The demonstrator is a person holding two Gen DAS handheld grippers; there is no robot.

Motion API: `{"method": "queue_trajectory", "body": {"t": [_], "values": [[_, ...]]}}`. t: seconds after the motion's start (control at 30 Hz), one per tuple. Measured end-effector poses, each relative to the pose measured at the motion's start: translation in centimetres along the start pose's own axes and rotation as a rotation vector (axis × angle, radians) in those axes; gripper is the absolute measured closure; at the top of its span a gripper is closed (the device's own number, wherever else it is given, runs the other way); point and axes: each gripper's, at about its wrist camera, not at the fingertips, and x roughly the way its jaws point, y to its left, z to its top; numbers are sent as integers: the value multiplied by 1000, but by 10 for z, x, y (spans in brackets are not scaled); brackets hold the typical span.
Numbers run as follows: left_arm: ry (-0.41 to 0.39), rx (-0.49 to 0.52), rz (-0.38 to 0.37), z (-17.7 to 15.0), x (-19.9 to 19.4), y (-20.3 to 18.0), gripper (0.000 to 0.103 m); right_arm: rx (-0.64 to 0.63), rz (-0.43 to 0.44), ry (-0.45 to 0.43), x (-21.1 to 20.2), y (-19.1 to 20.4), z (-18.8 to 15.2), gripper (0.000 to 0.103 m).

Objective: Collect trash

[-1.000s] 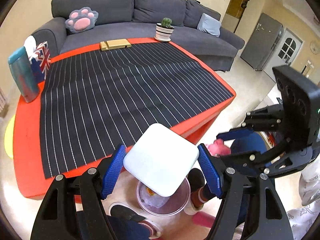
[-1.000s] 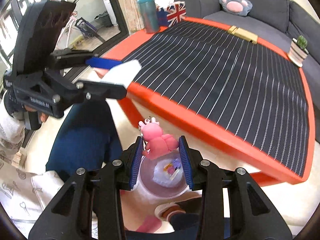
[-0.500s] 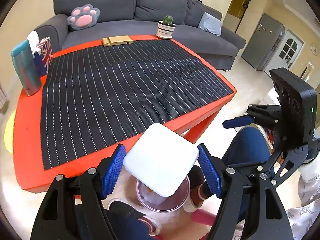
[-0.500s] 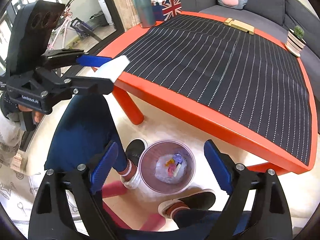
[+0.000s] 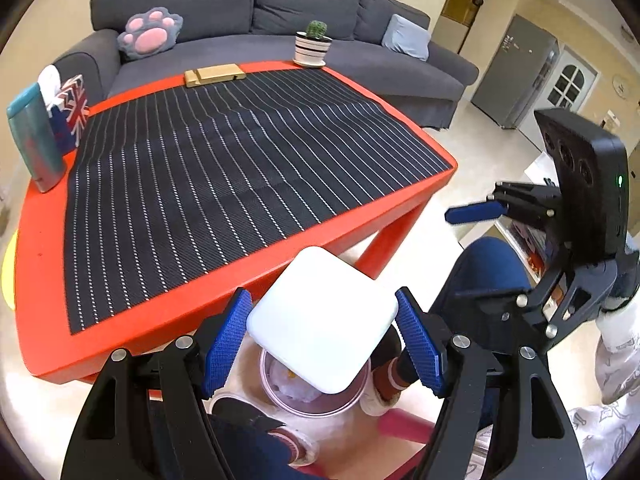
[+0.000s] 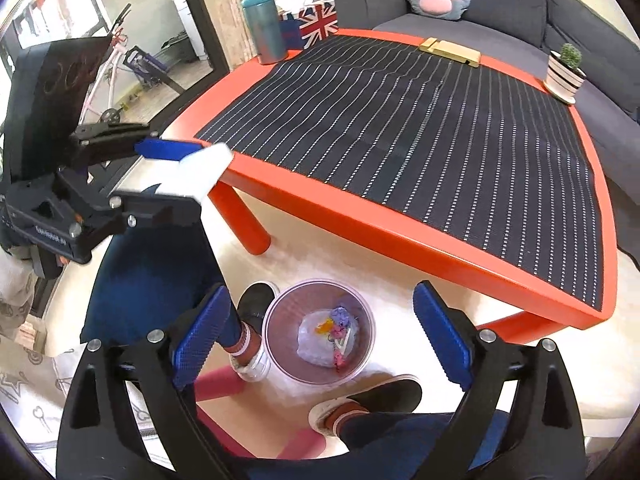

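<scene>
Almost done: your right gripper (image 6: 320, 338) jaws just opened, nothing between them, trash bin (image 6: 320, 330) directly below. Your left gripper (image 5: 322, 338) pinches white square pad (image 5: 322, 314) above bin. Drop it; mat looks cleared.

Open drop over the bin, hemmed in on the sides

The bin (image 6: 320, 332) is sitting open-topped on the floor, with shoes (image 6: 256, 312) crowding its rim and the red table (image 6: 400, 236) edge overhanging beyond; a white square box (image 5: 322, 318) is hanging directly above, blocking part of the mouth.
</scene>
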Motion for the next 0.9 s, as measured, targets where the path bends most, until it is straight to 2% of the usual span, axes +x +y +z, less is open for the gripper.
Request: {"method": "queue_trajectory", "body": {"t": [0.33,0.37,0.4,0.43,0.9], "values": [[13,32,-27,-2,3,-15,31,29,-30,-40,-17,-12,-4,12],[15,33,-32,-2,3,-15,28,32,-29,-41,-18,-12,-4,12],[13,33,-32,-2,4,-16,13,35,-28,-43,-18,-13,-5,12],[8,33,-33,-2,4,-16,9,38,-29,-44,-18,-14,-6,12],[-2,-2,3,-1,4,-7,7,43,-18,-41,-15,-12,-6,11]]}}
